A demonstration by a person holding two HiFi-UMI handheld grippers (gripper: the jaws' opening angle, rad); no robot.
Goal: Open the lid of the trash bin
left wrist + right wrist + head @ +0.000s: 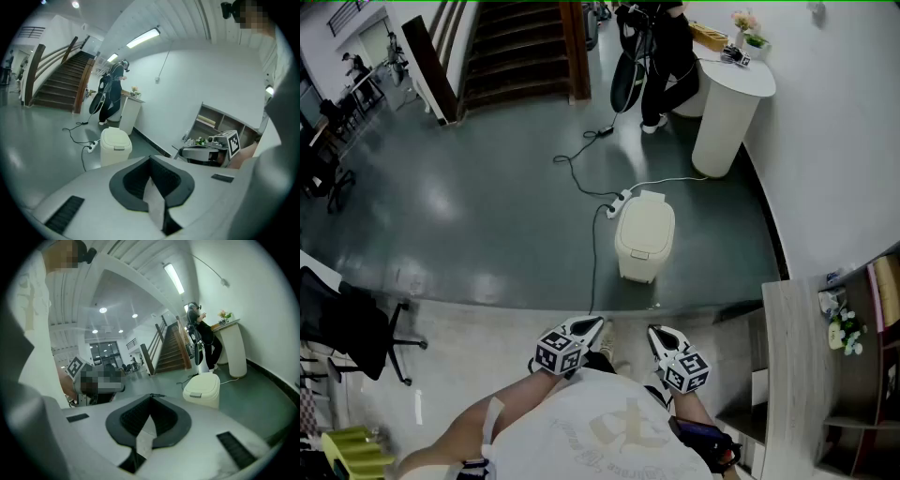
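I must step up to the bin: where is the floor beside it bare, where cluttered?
Bare: between bin and wall on its right, and in front of it. Cluttered: its left, where power strip and cable lie.

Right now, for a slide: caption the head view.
Left claw and right claw poised, closed trash bin ahead on grey floor.

No readable text, no legible labels

Your head view: dim, cool indoor light, soft glare patches on glossy grey floor (441, 202). Your gripper views: fisheye bending, black corners; ceiling strip light (143, 37) bright; near foreground soft.
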